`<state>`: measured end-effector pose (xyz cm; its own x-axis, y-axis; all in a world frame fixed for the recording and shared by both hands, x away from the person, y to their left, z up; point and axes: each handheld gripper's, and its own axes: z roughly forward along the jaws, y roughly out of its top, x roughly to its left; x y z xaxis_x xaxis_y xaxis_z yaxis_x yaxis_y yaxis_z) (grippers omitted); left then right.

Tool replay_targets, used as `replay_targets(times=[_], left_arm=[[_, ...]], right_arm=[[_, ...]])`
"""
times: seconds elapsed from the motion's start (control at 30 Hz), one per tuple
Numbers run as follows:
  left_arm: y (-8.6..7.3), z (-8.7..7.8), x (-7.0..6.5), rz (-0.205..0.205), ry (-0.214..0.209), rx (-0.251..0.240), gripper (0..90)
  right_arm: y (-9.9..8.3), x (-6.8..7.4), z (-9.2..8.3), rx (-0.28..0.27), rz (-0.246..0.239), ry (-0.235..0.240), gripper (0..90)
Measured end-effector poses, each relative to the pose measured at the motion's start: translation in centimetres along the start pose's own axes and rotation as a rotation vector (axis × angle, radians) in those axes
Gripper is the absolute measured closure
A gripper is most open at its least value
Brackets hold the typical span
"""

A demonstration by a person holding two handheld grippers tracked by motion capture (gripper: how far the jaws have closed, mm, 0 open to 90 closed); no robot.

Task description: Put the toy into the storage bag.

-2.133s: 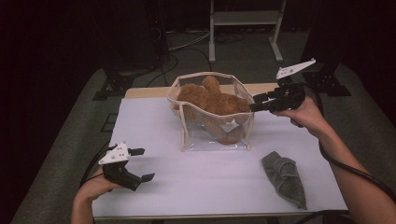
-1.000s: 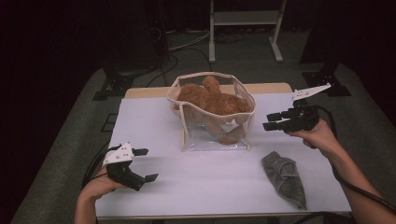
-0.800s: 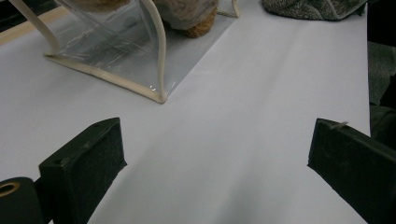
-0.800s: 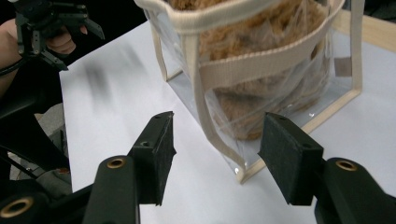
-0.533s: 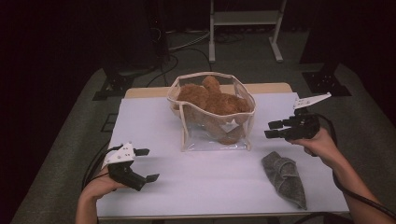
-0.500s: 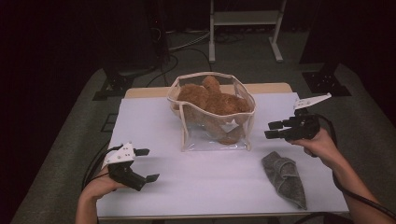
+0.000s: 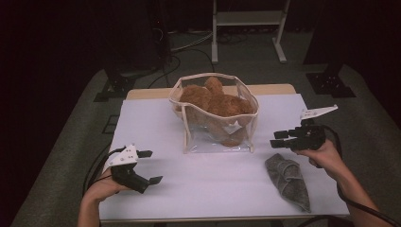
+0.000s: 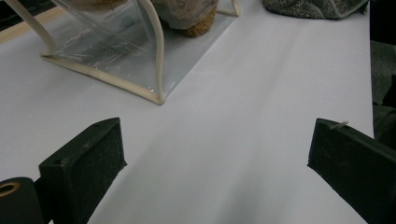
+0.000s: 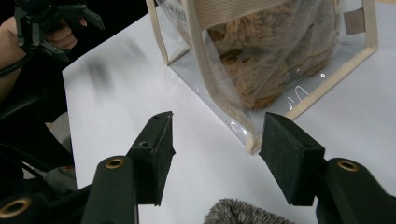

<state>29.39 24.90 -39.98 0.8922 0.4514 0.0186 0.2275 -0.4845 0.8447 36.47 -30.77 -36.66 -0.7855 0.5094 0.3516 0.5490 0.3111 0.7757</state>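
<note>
At seven o'clock the left gripper (image 7: 144, 166) rests, jaws wide apart and empty. At four o'clock lies the grey cloth (image 7: 288, 180); just above it the right gripper (image 7: 276, 139) hovers, jaws apart, empty. Centre, toward twelve, the clear bag (image 7: 215, 113) holds a brown plush toy (image 7: 213, 101).

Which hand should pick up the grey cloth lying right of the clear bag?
Right. The right tool hangs open just above the crumpled grey cloth, while the left tool sits across the white table, beyond the clear cream-trimmed bag.
</note>
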Motion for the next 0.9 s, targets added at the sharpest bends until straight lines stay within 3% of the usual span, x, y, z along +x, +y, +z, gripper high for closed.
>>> replay_targets(times=[0.27, 0.9], left_arm=[[0.1, 0.3, 0.0, 0.001, 0.007, -0.004, 3.1], [0.2, 0.8, 0.0, -0.006, 0.039, -0.047, 3.1]], right_arm=[[-1.3, -0.2, 0.0, -0.025, 0.020, 0.005, 42.2], [-3.6, 0.1, 0.7, -0.013, 0.025, -0.016, 39.6]])
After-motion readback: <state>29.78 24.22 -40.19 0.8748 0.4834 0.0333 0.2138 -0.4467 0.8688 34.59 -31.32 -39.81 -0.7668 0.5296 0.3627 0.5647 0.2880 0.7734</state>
